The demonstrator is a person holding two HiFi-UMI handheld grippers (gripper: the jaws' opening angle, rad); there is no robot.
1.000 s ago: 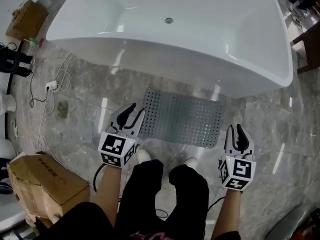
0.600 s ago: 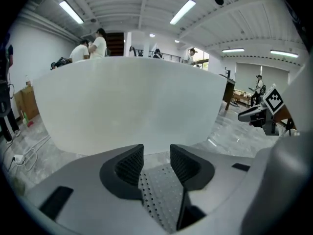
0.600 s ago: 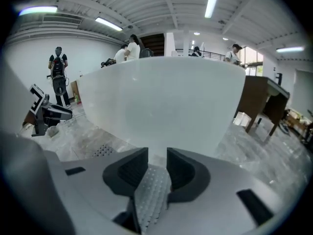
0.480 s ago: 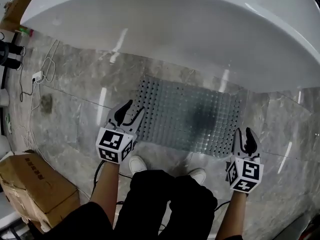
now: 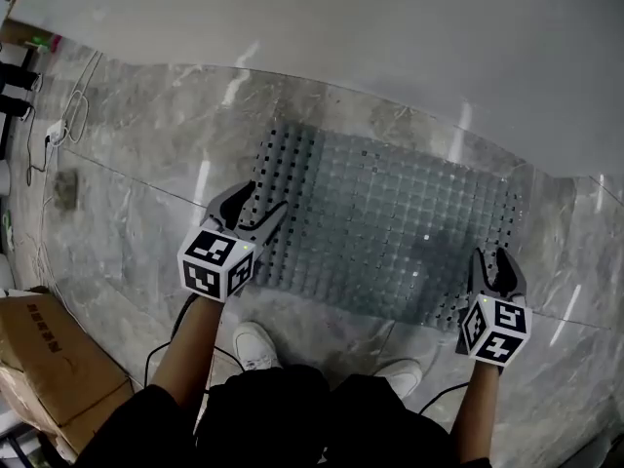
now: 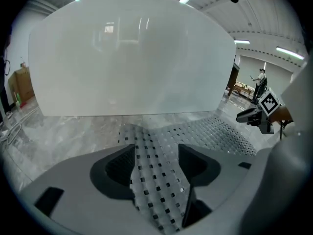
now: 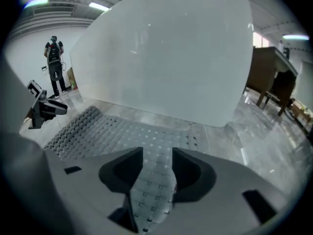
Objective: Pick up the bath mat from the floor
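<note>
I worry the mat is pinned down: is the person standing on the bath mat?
No, both white shoes stand on the marble floor, short of the bath mat's near edge.

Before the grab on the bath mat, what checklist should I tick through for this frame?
1. Bath mat lies flat on the floor: ok.
2. Left gripper at the mat's left edge, jaws apart, just been opening, mat between them unpinched: ok.
3. Right gripper at its right end, jaws likewise just been opening, mat between them unpinched: ok.
4. Shoes off the mat: ok.
5. Jaw tips touching the mat: cannot tell.
</note>
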